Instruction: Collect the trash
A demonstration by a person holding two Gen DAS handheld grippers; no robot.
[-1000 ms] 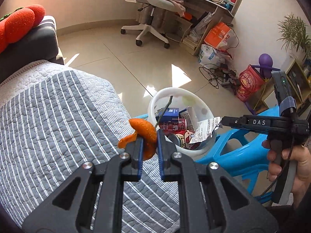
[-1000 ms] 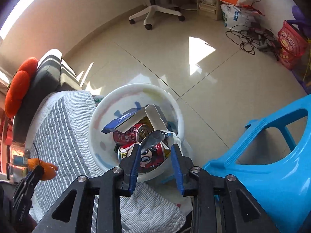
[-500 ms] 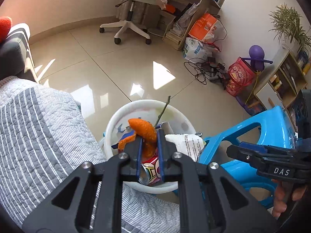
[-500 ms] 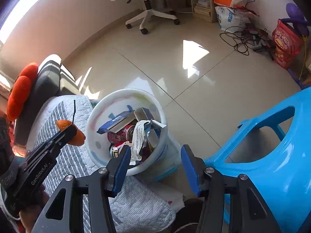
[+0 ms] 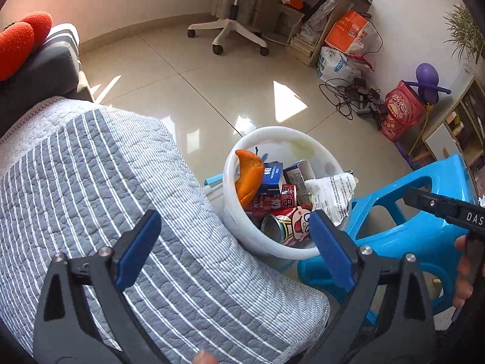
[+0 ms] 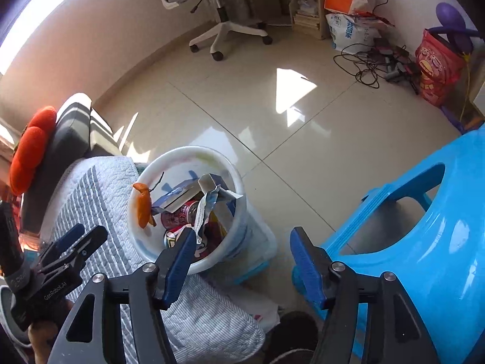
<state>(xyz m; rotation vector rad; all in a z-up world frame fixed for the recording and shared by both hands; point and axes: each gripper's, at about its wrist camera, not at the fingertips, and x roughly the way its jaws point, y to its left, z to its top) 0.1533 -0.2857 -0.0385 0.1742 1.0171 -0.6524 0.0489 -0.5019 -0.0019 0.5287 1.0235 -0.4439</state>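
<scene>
A white trash bin (image 5: 233,163) stands on the floor beside the bed, holding cans, small cartons and a crumpled white wrapper (image 5: 330,191). An orange peel (image 5: 248,176) lies against the bin's inner left wall; it also shows in the right wrist view (image 6: 143,206). My left gripper (image 5: 233,242) is open and empty, just in front of the bin. My right gripper (image 6: 239,257) is open and empty, above the bin's (image 6: 224,163) near right side. The left gripper also appears at the lower left of the right wrist view (image 6: 75,242).
A grey striped quilt (image 5: 91,197) covers the bed at left. A blue plastic stool (image 5: 409,212) stands right of the bin. An office chair (image 5: 236,6), boxes, bags and cables (image 5: 354,97) line the far wall. A red cushion (image 5: 21,36) lies on the grey sofa.
My left gripper opened and let the orange peel drop into the bin, then drew back. My right gripper opened wider and pulled back from the bin, leaving the wrapper inside.
</scene>
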